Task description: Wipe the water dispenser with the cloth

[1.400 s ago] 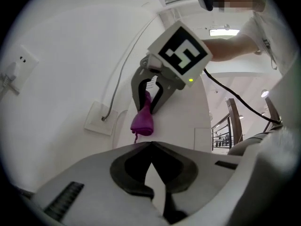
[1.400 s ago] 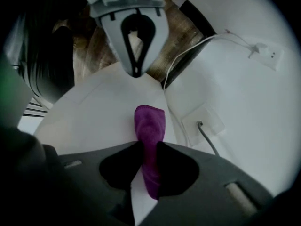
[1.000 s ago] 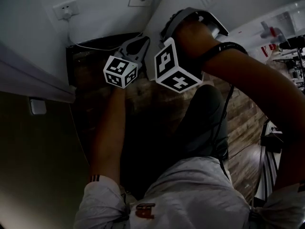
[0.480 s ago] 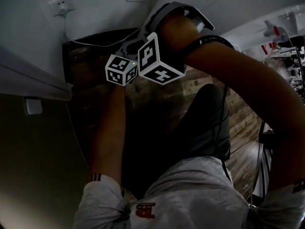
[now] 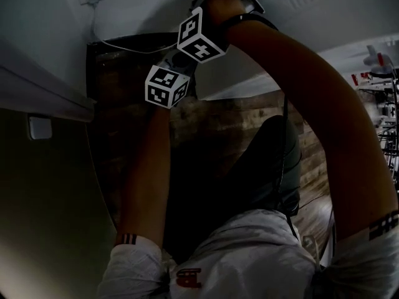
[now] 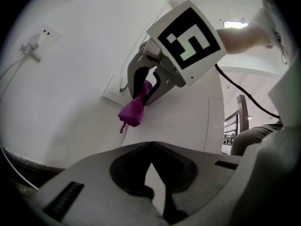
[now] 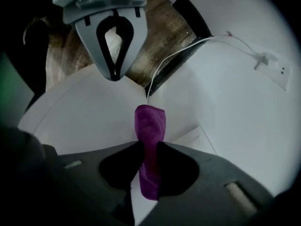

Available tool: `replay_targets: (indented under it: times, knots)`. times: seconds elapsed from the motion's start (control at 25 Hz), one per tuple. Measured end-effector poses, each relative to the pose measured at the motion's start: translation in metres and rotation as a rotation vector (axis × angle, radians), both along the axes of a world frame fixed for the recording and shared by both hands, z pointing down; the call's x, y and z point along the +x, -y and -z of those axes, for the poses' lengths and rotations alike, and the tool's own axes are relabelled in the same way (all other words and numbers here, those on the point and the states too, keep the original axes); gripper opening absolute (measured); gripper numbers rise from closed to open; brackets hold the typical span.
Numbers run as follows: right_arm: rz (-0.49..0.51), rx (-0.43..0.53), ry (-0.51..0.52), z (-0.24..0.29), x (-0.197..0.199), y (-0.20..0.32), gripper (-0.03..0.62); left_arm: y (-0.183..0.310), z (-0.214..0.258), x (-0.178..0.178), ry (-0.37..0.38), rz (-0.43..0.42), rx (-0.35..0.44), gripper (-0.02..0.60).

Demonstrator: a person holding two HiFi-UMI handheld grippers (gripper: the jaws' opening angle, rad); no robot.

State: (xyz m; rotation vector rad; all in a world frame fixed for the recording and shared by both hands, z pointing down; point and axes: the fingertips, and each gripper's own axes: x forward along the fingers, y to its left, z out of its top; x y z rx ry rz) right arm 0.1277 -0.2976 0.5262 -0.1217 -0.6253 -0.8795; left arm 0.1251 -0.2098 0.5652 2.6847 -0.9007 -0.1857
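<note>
My right gripper (image 7: 149,149) is clamped on the purple cloth (image 7: 150,121), and the coming move turns on how that cloth lies to the water dispenser (image 7: 80,112). In the right gripper view the cloth runs as a folded strip straight through the jaws. Its long axis goes from 6 to 12 o'clock, and the free end stands out past the tips toward 12.

The dispenser's white face fills the ground from 9 round to 12 behind that end. The wall (image 7: 244,102), with its socket (image 7: 275,72) and cable (image 7: 188,48), takes the side from 1 to 3. So the cloth's end points at the seam where the two meet. I judge a lean toward 10 o'clock would lay its flat side on the dispenser, not the wall. Whether the end already touches the white face I cannot tell.

My left gripper (image 7: 114,75) sits near, at 11 o'clock in that view, jaws pressed together on nothing. In the head view it lies toward 7 o'clock from the right one, so I take the right gripper as nearer the dispenser, and the wipe is its work.
</note>
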Motion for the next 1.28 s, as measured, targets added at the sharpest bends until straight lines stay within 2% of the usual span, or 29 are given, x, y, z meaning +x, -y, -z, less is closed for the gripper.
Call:
replay_targets:
  times: [0.2,0.56,0.72,1.04,1.28]
  knots:
    - [0.011,0.024,-0.018,-0.016,0.008,0.024,0.095,0.007,-0.008,-0.002,-0.003,0.027,-0.033,-0.002]
    - [-0.044,-0.031,-0.048,-0.031,0.027,0.025,0.095,0.002,-0.019,0.009,0.016,-0.007,-0.046,-0.002]
    - [-0.068,-0.078,-0.066,-0.035,0.03,-0.004,0.095,-0.001,-0.027,0.009,0.035,-0.026,-0.052,-0.002]
    - [-0.058,-0.15,-0.096,-0.032,0.037,-0.085,0.095,-0.004,-0.026,0.0,0.027,-0.031,-0.039,-0.002]
    - [-0.074,-0.253,-0.102,-0.023,0.038,-0.156,0.095,-0.007,-0.029,0.003,0.038,-0.054,-0.037,-0.002]
